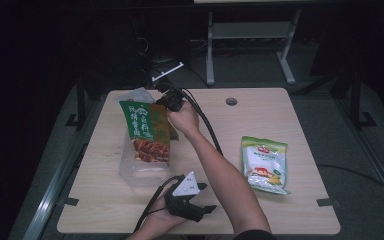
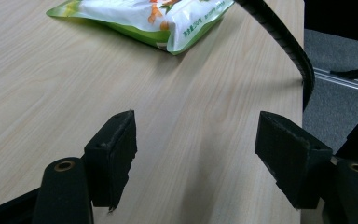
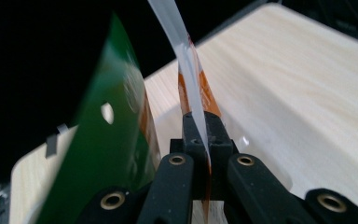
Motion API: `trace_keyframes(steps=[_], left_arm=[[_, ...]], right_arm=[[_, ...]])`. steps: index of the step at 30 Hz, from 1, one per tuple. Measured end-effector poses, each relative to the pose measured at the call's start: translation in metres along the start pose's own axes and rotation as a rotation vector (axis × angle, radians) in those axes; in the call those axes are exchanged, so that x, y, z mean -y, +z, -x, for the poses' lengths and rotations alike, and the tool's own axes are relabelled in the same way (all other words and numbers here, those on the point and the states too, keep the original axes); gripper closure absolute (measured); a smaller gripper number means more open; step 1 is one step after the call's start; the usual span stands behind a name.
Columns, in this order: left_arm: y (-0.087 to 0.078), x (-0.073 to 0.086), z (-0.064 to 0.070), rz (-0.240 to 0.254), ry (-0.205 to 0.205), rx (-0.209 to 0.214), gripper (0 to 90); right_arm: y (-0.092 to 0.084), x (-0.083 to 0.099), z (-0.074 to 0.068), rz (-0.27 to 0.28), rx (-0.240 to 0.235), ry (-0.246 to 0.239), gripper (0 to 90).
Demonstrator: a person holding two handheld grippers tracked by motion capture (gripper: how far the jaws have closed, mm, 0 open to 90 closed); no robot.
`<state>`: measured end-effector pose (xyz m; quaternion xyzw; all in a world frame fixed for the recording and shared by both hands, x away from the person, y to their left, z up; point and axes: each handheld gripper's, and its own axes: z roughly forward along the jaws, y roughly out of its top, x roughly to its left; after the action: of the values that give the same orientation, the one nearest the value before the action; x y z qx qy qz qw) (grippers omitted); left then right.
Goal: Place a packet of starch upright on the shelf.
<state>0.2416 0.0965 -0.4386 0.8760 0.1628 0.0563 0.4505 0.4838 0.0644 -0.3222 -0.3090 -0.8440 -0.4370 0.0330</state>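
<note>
A green and orange snack bag (image 1: 147,131) stands tilted at the table's left middle, partly inside a clear plastic wrapper (image 1: 132,172). My right gripper (image 1: 172,102) holds its upper right edge. In the right gripper view the jaws (image 3: 200,126) are shut on a thin clear-and-orange edge of the bag (image 3: 189,70), and the green face (image 3: 116,135) hangs to their left. My left gripper (image 1: 207,196) rests near the front edge, held in a hand, its jaws (image 2: 196,144) wide open over bare wood. A white and green packet (image 1: 264,164) lies flat at the right.
The wooden table (image 1: 260,115) has a round hole (image 1: 231,101) near its far edge. A black cable (image 1: 207,127) runs along the right forearm and crosses the left gripper view (image 2: 284,37). The white and green packet (image 2: 144,14) lies ahead of the left jaws. Dark floor surrounds the table.
</note>
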Motion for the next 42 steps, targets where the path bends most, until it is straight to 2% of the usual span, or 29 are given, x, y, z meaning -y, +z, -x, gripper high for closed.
trace_keyframes(steps=[2,4,5,8,9,12,13,14,16,20,21,23,25,30,33,34,40,42], left_arm=[[0.000,0.000,0.000,0.002,0.000,0.000,28.8],[-0.001,0.000,-0.001,-0.002,0.003,-0.001,28.8],[-0.001,0.000,-0.001,-0.001,0.004,-0.002,28.8],[-0.001,0.000,-0.001,0.000,0.008,-0.002,28.8],[-0.001,0.001,-0.001,0.005,-0.010,0.000,28.8],[-0.002,0.000,-0.001,0.006,-0.008,0.000,28.7],[-0.002,0.000,-0.001,0.008,-0.007,-0.001,28.7],[-0.002,0.000,-0.001,0.008,-0.002,-0.004,28.6],[-0.002,0.001,-0.001,0.005,-0.005,0.000,28.6],[-0.002,0.000,-0.001,0.010,-0.005,0.003,28.5],[-0.002,0.000,-0.001,-0.001,0.005,0.002,28.5],[-0.002,0.001,-0.001,0.007,-0.005,0.002,28.5],[-0.002,0.001,-0.001,0.008,-0.013,0.002,28.5],[-0.003,0.001,-0.001,0.000,-0.001,-0.003,28.6],[-0.003,0.001,0.000,0.011,-0.016,-0.003,28.5],[-0.003,0.001,0.000,0.011,-0.016,-0.003,28.6],[-0.002,0.001,0.001,0.001,-0.003,-0.004,28.5],[-0.002,0.001,0.001,0.010,-0.014,-0.004,28.6]], right_arm=[[0.005,0.002,0.000,-0.030,0.012,-0.018,89.7],[0.005,0.002,0.000,-0.030,0.007,-0.011,89.7],[0.004,0.001,0.000,-0.033,0.021,-0.019,89.5],[0.005,-0.003,0.000,-0.074,0.029,-0.037,88.2],[0.005,-0.005,-0.001,-0.088,0.027,-0.044,86.5],[0.005,-0.011,-0.002,-0.117,0.010,-0.048,80.0],[0.005,-0.015,-0.003,-0.135,0.016,-0.049,77.6],[0.008,-0.022,-0.006,-0.180,0.045,-0.082,75.4],[0.010,-0.028,-0.009,-0.218,0.044,-0.097,75.7],[0.015,-0.040,-0.012,-0.276,0.061,-0.127,70.6],[0.016,-0.043,-0.013,-0.292,0.070,-0.135,72.5],[0.018,-0.048,-0.015,-0.330,0.092,-0.142,76.7],[0.020,-0.049,-0.017,-0.348,0.098,-0.154,88.4],[0.016,-0.047,-0.020,-0.334,0.080,-0.146,89.7],[0.010,-0.045,-0.021,-0.288,0.075,-0.146,89.8],[0.010,-0.045,-0.021,-0.288,0.075,-0.146,89.8],[0.001,-0.047,-0.028,-0.191,0.048,-0.126,89.9],[-0.002,-0.047,-0.027,-0.154,0.020,-0.111,89.9]])
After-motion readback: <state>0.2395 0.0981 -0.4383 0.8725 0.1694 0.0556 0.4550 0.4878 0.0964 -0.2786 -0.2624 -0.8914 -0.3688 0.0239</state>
